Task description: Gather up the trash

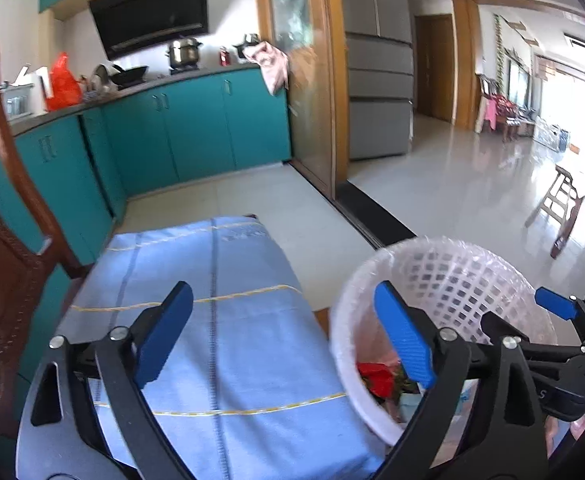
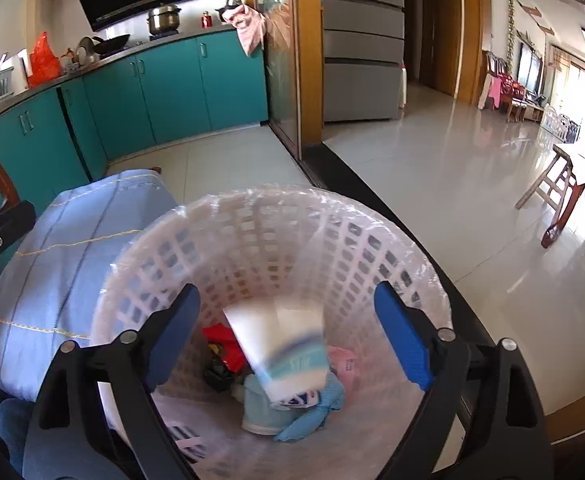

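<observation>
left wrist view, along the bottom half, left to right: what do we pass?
Brown carved wooden chair → light blue cloth with yellow stitched lines → white plastic lattice wastebasket with a clear liner → the other gripper's blue-padded fingers at the right edge.

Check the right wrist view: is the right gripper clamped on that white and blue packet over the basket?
No: the right gripper stands wide open, and the white and blue packet sits blurred between its pads, untouched, above the basket.
</observation>
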The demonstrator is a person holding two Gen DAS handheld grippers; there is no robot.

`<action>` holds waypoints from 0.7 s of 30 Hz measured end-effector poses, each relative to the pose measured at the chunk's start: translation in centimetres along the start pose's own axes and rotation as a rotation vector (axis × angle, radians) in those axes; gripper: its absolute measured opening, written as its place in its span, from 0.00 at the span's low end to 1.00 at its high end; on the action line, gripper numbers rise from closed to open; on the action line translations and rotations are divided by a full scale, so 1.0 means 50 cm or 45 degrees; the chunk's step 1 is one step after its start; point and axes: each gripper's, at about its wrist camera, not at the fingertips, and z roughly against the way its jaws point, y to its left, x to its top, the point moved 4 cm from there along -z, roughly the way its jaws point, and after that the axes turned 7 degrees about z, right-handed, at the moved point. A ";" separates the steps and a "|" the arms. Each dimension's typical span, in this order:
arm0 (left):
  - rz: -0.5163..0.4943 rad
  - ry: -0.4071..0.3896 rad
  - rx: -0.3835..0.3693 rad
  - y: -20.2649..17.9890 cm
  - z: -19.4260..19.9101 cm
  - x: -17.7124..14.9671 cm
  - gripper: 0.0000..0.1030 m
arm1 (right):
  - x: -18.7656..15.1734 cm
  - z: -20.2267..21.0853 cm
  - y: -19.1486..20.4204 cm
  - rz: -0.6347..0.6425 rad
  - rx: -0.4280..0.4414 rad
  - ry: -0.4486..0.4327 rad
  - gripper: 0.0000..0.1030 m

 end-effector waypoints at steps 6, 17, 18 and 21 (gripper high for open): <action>0.021 -0.081 0.051 0.040 0.087 0.002 0.96 | 0.022 0.085 0.029 0.017 -0.009 -0.150 0.93; 0.086 -0.210 0.139 0.123 0.309 -0.023 0.97 | 0.016 0.292 0.118 0.099 0.021 -0.410 0.97; 0.092 -0.225 0.149 0.133 0.337 -0.033 0.97 | 0.008 0.313 0.125 0.102 0.026 -0.427 0.97; 0.104 -0.240 0.190 0.162 0.393 -0.059 0.97 | -0.019 0.357 0.141 0.100 0.015 -0.461 0.97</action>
